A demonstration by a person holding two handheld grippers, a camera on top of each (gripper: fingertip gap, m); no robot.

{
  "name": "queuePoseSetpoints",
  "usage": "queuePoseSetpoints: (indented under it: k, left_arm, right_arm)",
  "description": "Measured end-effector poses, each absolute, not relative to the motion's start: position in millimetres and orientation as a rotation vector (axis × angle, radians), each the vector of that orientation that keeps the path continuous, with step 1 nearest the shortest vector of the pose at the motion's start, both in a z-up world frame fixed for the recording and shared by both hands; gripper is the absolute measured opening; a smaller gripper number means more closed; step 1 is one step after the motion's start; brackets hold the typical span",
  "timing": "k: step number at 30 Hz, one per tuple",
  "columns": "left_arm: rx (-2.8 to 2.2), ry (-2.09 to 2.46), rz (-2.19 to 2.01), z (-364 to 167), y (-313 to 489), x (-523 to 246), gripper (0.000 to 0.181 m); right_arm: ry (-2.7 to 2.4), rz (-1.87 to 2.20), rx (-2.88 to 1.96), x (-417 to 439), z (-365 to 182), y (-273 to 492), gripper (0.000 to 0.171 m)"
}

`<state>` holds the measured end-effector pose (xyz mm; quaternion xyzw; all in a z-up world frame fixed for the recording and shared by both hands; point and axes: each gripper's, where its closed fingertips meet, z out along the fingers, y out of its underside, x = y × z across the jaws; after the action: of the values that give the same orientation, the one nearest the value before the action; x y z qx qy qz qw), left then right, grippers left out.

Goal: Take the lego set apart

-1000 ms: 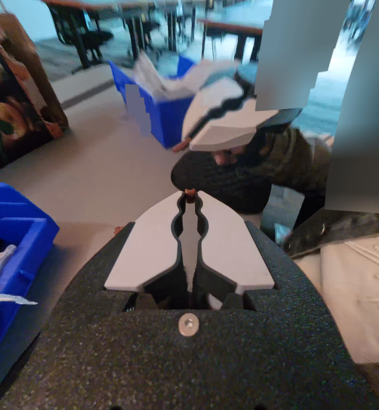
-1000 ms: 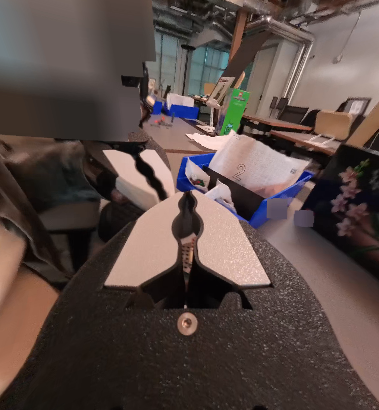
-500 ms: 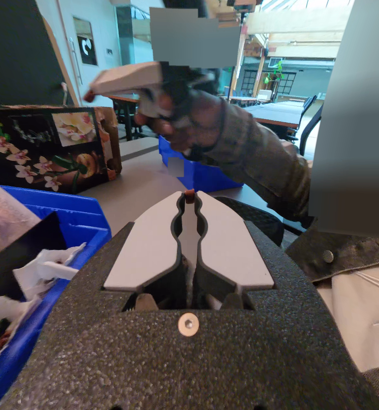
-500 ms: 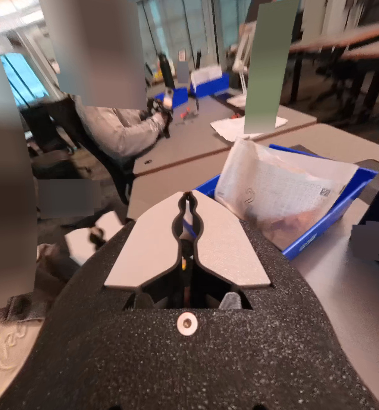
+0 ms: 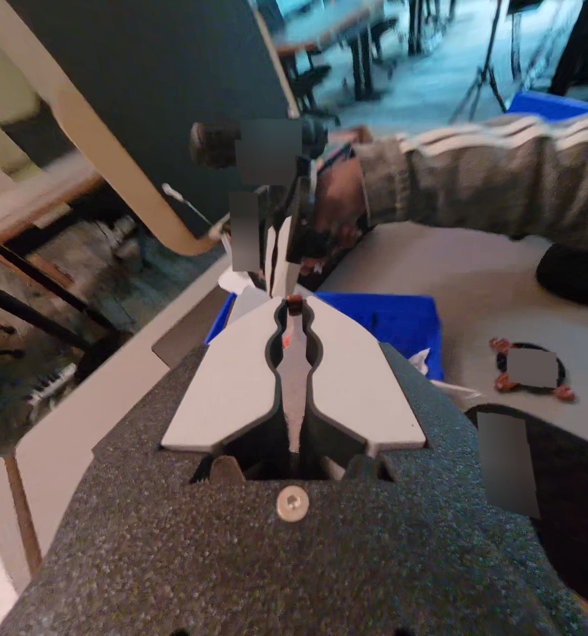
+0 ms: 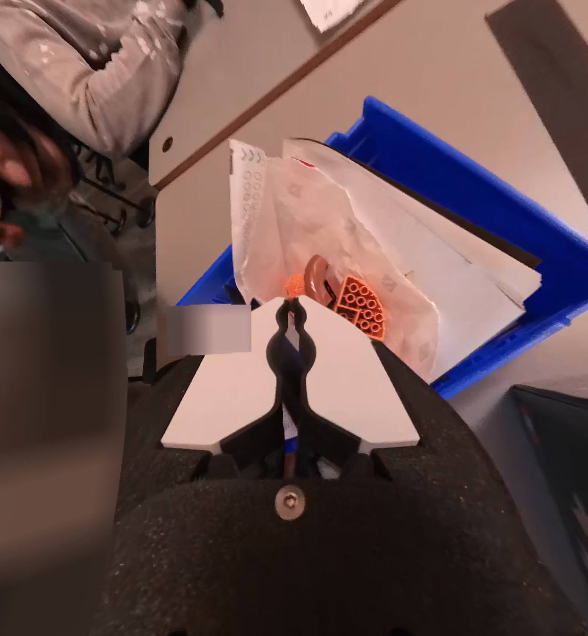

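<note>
Over the grey surface [image 5: 458,275], both grippers pinch small pieces, left gripper [image 5: 294,306] a reddish-brown lego bit [image 5: 294,304], right gripper [image 6: 291,303] something tiny (unclear what), probably dropping next into the blue plastic bin [image 6: 492,213].

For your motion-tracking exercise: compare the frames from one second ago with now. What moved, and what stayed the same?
Both grippers swung down toward the blue bin. The right gripper now points at the bag of orange pieces. The left gripper keeps its jaws shut on a small reddish-brown piece.
</note>
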<state>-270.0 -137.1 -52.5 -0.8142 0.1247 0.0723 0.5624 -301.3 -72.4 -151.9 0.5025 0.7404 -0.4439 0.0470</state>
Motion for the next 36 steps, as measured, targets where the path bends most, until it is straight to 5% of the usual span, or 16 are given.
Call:
queuePoseSetpoints:
  k: [4, 7, 10, 27, 36]
  left_arm:
    - [-2.292, 0.344, 0.012, -104, -97, -314, 0.007]
    - [-2.491, 0.403, -0.143, -140, -88, -320, 0.007]
    - [-2.549, 0.45, -0.269, -153, -84, -313, 0.007]
    - [-2.455, 0.307, -0.591, -152, -94, -326, 0.048]
    - [-2.414, 0.296, -0.579, -150, -87, -330, 0.039]
  right_arm:
    - [2.301, -1.247, 1.529, -305, -165, -67, 0.003]
    - [2.35, -1.234, 1.477, -302, -164, -66, 0.028]
    - [2.393, -1.229, 1.433, -298, -164, -66, 0.032]
    - [2.441, -1.554, 0.978, -286, -140, -97, 0.068]
    - [2.534, -1.676, 0.876, -288, -137, -100, 0.08]
